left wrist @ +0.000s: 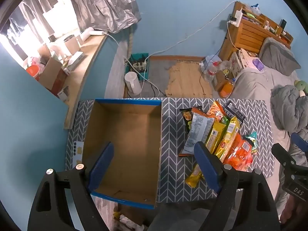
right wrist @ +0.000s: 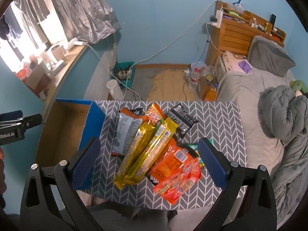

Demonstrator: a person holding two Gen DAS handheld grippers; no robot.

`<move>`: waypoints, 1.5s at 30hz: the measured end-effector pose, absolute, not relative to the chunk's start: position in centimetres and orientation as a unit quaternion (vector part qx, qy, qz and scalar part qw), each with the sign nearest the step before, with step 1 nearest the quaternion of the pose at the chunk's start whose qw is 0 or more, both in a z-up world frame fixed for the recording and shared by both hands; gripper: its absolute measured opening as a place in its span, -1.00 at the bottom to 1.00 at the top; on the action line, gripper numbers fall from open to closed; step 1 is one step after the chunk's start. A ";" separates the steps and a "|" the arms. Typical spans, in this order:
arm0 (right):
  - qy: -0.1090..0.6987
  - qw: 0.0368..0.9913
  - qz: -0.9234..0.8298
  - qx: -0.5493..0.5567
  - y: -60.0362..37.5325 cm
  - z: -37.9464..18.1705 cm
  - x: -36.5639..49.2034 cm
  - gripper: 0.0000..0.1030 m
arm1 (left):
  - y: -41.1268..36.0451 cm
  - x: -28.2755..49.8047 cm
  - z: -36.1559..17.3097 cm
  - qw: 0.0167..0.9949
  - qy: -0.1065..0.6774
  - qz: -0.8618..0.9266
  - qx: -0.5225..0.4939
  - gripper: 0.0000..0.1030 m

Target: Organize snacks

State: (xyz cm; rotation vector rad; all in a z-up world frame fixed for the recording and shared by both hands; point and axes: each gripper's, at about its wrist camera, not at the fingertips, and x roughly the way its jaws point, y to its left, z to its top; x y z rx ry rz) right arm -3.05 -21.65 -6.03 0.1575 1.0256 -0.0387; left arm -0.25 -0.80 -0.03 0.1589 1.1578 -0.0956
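Note:
An empty cardboard box with a blue rim (left wrist: 125, 146) stands on the left of a grey chevron-patterned table (left wrist: 171, 173); it also shows in the right wrist view (right wrist: 63, 130). A pile of snack packets (left wrist: 217, 134) lies to its right: yellow packs (right wrist: 146, 146), an orange bag (right wrist: 177, 175), a silver bag (right wrist: 125, 132), a black bar (right wrist: 181, 119). My left gripper (left wrist: 154, 152) is open and empty above the box's right side. My right gripper (right wrist: 149, 148) is open and empty above the snack pile.
A bed with grey bedding (right wrist: 269, 105) lies right of the table. On the floor behind are bottles (right wrist: 194, 77), a white jug (right wrist: 113, 90) and a teal crate with cables (right wrist: 125, 73). A cluttered window ledge (left wrist: 77, 61) runs along the left.

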 end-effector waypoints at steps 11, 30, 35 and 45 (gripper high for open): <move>0.491 0.868 -0.020 0.075 -22.0 -6.0 -3.0 0.94 | -1.1 0.0 -0.5 0.828 0.555 -0.052 0.068 0.67; 0.491 0.867 -0.015 0.079 -22.6 -6.0 -2.9 0.94 | -1.9 0.1 -0.7 0.824 0.560 -0.058 0.065 0.67; 0.490 0.868 -0.015 0.081 -23.1 -5.9 -3.1 0.94 | -1.9 0.0 -0.8 0.824 0.560 -0.058 0.063 0.67; 0.493 0.866 -0.015 0.083 -23.1 -5.9 -3.2 0.94 | -2.2 -0.2 -1.0 0.822 0.562 -0.061 0.066 0.67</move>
